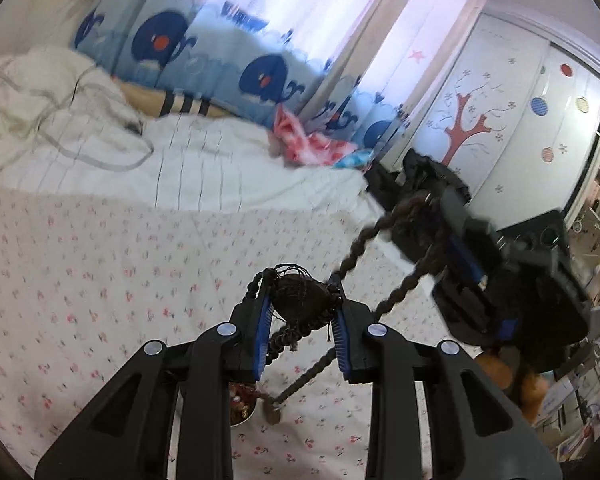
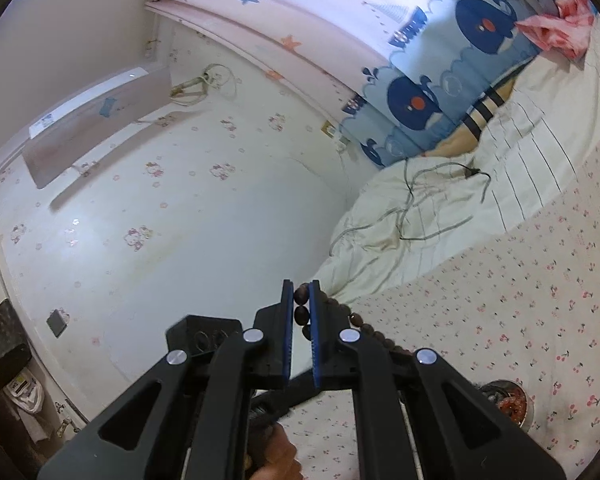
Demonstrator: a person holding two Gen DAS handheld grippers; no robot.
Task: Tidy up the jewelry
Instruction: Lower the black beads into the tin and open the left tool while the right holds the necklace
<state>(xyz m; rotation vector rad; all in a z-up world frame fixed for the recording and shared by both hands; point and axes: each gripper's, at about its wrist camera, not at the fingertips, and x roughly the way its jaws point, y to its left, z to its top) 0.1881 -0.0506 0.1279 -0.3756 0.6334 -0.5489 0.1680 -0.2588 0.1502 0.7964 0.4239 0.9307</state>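
Bedroom, with a bed (image 1: 100, 264) under a cherry-print sheet, rumpled white quilt (image 1: 60, 112) toward the wall, whale-print bumper (image 1: 204, 60) along the window side, star-print curtain (image 1: 340, 20) above, wardrobe doors with a tree decal (image 1: 500, 112) at the far right.

Held well above the sheet: a long dark beaded strand (image 1: 356, 256), stretched between both claws. Left claw (image 1: 302, 308) clamped on a dark oval pendant wrapped in netted cord (image 1: 300, 300), blue pads pressing it from both sides, loops of small beads spilling around the fingers. Right claw (image 2: 301, 312) nearly together, pinching a run of larger brown beads between its pads; seen from the left wrist view, up and to the right of the left claw, with two lines of beads running slantwise between them. Long axis of the strand therefore diagonal, from the pendant end low and near the left claw to the bead end higher and further right.

Below, on the sheet: a small metal dish of reddish jewelry (image 2: 508, 400), almost under the left claw in its own view, partly hidden by the fingers; a loose end of the strand with a small charm (image 1: 273, 414) dangling just beside it. Left hand judged the nearer one to that dish, so lowering the pendant end first looks the likelier next move, with slack beads liable to snag on the fingers. Bare hand (image 2: 276, 460) glimpsed at the lower edge of the right view.
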